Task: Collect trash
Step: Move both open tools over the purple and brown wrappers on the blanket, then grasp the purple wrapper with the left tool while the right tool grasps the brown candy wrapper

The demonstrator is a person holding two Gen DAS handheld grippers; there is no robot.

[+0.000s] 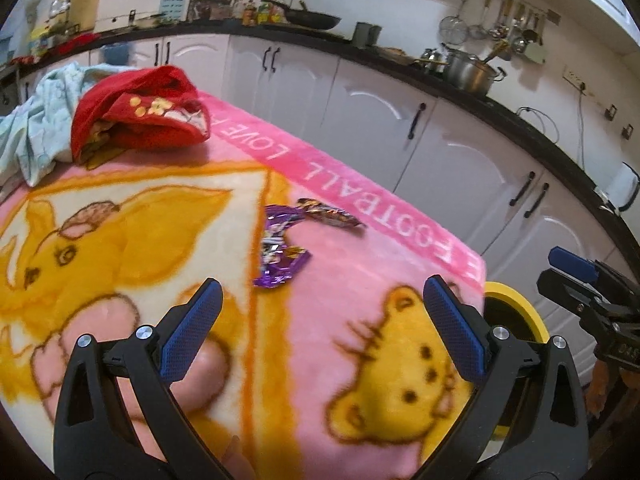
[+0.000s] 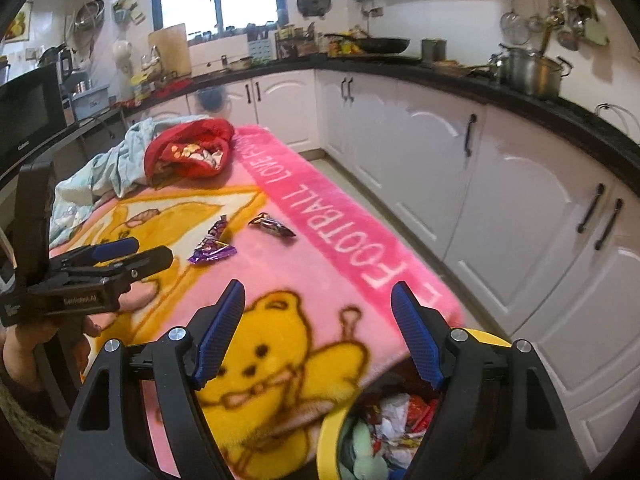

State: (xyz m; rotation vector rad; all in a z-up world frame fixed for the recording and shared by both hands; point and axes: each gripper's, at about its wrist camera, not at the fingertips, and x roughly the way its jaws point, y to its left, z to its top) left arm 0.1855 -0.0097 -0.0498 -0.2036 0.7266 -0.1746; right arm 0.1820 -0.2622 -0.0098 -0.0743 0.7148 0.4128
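A crumpled purple wrapper (image 1: pixel 278 250) (image 2: pixel 212 246) lies on the pink cartoon blanket (image 1: pixel 360 300) (image 2: pixel 320 276). A darker twisted wrapper (image 1: pixel 330 215) (image 2: pixel 272 225) lies just beyond it, near the pink "FOOTBALL" band. My left gripper (image 1: pixel 322 318) is open and empty, a little short of the purple wrapper. My right gripper (image 2: pixel 320 324) is open and empty, held over the blanket's near right corner above a yellow-rimmed bin (image 2: pixel 332 432) (image 1: pixel 516 304) filled with trash. The left gripper also shows in the right wrist view (image 2: pixel 132 252).
A red cloth (image 1: pixel 140 114) (image 2: pixel 190 152) and a pale blue cloth (image 1: pixel 36 128) (image 2: pixel 104 168) lie bunched at the blanket's far end. White cabinets (image 1: pixel 440 152) (image 2: pixel 520 200) under a black counter run along the right. The right gripper shows at the left view's right edge (image 1: pixel 580 280).
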